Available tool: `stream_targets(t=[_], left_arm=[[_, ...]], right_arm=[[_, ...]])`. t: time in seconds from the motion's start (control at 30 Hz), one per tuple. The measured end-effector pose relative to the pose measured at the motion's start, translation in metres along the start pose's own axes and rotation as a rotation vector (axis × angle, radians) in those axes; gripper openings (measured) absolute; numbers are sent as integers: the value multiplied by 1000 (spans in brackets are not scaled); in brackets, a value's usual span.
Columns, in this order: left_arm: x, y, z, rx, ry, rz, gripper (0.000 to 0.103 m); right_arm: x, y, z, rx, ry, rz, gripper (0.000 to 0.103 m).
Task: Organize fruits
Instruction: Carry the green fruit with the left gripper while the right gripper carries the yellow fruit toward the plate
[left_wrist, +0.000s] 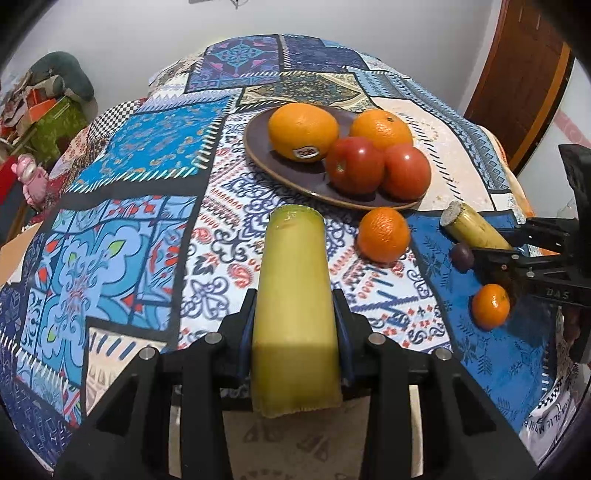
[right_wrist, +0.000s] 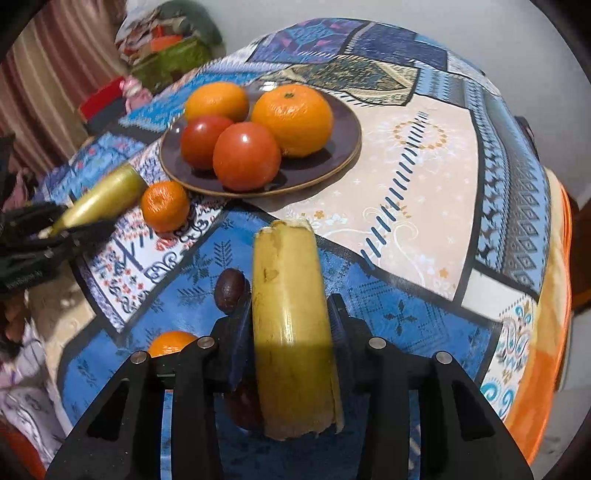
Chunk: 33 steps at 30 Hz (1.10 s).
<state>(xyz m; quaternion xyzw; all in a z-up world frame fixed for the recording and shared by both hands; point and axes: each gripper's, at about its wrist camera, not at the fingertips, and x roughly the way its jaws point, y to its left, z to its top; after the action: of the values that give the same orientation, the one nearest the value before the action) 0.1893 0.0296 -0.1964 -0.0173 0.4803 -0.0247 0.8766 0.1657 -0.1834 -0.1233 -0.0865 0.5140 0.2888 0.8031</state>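
The left gripper (left_wrist: 295, 314) clamps a greenish cane piece (left_wrist: 293, 295) and the right gripper (right_wrist: 291, 314) clamps a yellower cane piece (right_wrist: 291, 314), both above the patterned tablecloth (left_wrist: 129, 206), near a loose mandarin (left_wrist: 384, 234) beside the plate (left_wrist: 295, 173) of oranges and tomatoes.

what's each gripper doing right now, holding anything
Left gripper: shut on a greenish-yellow cane piece.
Right gripper: shut on a yellow cane piece.

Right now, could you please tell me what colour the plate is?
Dark purple-brown plate with a tan rim, clearest in the right wrist view.
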Motion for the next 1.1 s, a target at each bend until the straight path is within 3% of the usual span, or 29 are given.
stream_targets(t=[0.2,0.87,1.1], left_arm=[[-5,6,7,-36,3,-32,38],[-42,13,49,-35,-126,-5,37],[-38,10,59,-1,-127,-13,37]], right_arm=[[-15,-2,5,46,-70,13,36],[-36,12,52,50,-212,26,36],[-29,18,64,54,-219,55,36]])
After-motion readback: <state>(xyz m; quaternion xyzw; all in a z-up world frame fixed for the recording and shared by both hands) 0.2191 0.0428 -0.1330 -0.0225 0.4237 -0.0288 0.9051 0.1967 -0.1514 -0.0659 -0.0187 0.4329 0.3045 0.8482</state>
